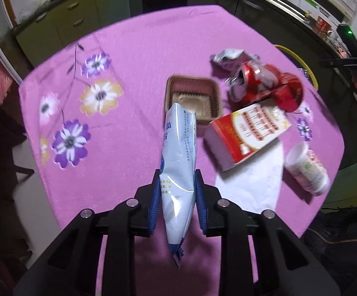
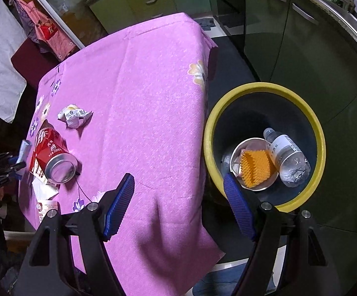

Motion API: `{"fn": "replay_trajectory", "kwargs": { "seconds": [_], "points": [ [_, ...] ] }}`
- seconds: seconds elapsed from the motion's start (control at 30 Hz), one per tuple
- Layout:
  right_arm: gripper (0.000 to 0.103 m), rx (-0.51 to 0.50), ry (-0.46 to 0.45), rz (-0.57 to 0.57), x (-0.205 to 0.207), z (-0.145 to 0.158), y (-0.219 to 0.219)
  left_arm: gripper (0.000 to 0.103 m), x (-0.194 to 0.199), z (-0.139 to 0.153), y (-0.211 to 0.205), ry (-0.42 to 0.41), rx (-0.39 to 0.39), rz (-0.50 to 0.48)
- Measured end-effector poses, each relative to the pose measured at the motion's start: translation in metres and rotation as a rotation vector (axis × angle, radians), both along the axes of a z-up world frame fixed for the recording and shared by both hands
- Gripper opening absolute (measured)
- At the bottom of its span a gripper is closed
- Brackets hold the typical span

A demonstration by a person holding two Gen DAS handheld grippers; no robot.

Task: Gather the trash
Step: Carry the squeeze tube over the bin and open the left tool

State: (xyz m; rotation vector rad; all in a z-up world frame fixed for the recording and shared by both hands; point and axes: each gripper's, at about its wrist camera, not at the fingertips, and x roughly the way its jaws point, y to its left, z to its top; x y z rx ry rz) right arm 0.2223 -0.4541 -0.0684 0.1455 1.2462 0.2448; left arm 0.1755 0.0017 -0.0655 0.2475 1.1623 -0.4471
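While steeply downturned, left gripper (image 1: pixel 177 185) around pouch (image 1: pixel 178 162)

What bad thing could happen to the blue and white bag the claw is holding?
The left claw pinches the shiny bag only around its middle, so it might slip out. The bin stands off the table's far side, so the dangling bag could bump the red can or red box.
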Motion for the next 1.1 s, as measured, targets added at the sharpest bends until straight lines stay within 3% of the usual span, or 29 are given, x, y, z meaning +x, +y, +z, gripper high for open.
{"fn": "replay_trajectory", "kwargs": {
  "seconds": [0.2,0.5,0.7,0.8,1.03,1.1],
  "points": [
    [0.074,0.015,-0.020,-0.037,-0.009,0.005,-0.018,0.025,0.000,0.049,-0.063,-0.035,-0.026,-0.168],
    [0.074,0.031,-0.051,-0.130,-0.054,0.012,-0.074,0.025,0.034,0.078,-0.241,0.011,-0.090,-0.539],
    [0.074,0.055,-0.056,-0.219,-0.089,0.006,-0.118,0.025,0.076,0.052,-0.364,0.107,-0.069,-0.655],
    [0.074,0.069,-0.056,-0.256,-0.102,0.001,-0.134,0.025,0.096,0.032,-0.416,0.108,-0.032,-0.674],
    [0.074,0.118,-0.046,-0.327,-0.137,-0.016,-0.160,0.028,0.142,-0.023,-0.496,0.119,0.069,-0.632],
    [0.075,0.116,-0.036,-0.335,-0.141,-0.020,-0.162,0.042,0.148,-0.035,-0.504,0.125,0.091,-0.606]
  ]
}}
